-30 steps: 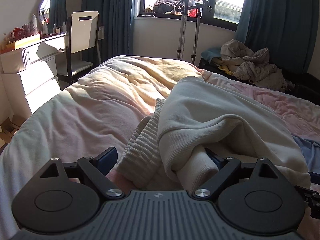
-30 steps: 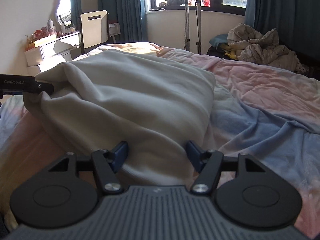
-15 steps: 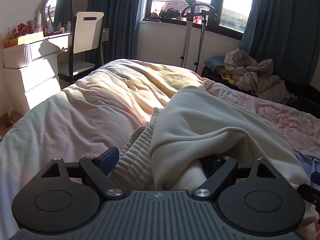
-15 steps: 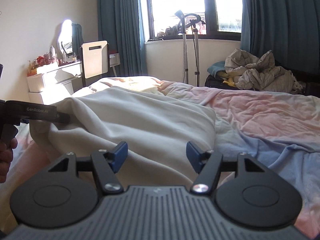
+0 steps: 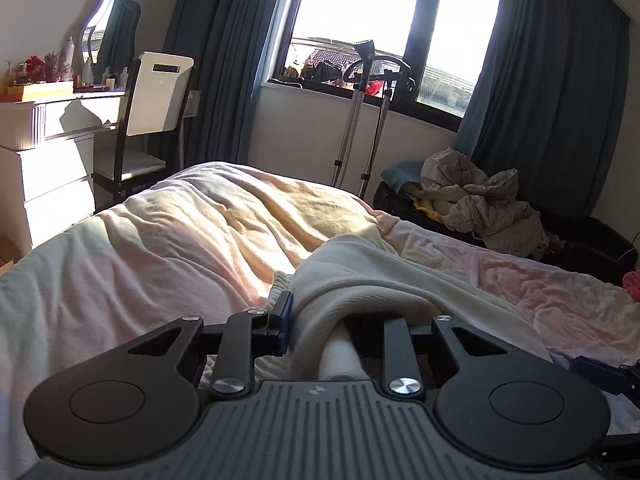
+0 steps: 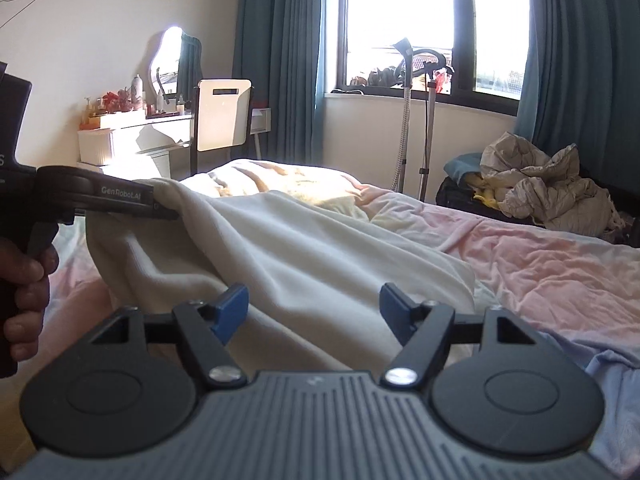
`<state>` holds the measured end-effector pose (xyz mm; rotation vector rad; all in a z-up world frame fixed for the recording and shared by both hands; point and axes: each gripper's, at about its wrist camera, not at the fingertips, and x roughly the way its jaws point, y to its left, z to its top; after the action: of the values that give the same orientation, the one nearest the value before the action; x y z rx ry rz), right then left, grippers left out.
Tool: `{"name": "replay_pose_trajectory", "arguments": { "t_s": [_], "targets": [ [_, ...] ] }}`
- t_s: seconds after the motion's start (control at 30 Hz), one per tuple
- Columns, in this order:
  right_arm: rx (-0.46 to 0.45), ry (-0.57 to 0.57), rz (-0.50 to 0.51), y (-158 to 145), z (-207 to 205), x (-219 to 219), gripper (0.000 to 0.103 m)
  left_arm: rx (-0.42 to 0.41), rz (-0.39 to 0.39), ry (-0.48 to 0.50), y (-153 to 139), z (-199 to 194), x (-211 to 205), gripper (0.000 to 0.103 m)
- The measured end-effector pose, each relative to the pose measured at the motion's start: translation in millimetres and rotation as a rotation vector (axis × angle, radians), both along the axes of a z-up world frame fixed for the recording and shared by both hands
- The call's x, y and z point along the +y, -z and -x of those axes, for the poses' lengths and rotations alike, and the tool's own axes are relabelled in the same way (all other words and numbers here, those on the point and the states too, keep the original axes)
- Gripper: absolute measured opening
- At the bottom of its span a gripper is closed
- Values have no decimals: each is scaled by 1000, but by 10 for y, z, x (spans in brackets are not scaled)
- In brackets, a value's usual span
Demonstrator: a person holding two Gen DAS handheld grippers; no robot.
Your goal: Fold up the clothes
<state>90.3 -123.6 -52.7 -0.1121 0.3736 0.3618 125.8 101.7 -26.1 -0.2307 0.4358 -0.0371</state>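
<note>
A cream garment (image 5: 384, 280) lies bunched across the near side of a bed (image 5: 132, 264), one folded edge pinched in the left gripper (image 5: 320, 320), whose jaws have just been closing and now clamp the cloth. In the right wrist view that same tool enters from the left, held in a hand (image 6: 24, 300), and lifts the fabric's corner off the quilt. The right gripper (image 6: 312, 308) stands open, its jaws having just widened, blue pads either side of the draped fabric (whether they brush it is hard to tell). The far left half of the quilt lies bare to the bed's edge. A chair (image 5: 156, 108) and crumpled laundry (image 5: 484, 204) sit well beyond the bed.
</note>
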Motion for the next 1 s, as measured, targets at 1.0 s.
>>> {"name": "replay_pose_trajectory", "arguments": {
  "t_s": [1.0],
  "targets": [
    [197, 266, -86, 536, -126, -584, 62, 9, 207, -96, 235, -55, 351, 22]
  ]
}}
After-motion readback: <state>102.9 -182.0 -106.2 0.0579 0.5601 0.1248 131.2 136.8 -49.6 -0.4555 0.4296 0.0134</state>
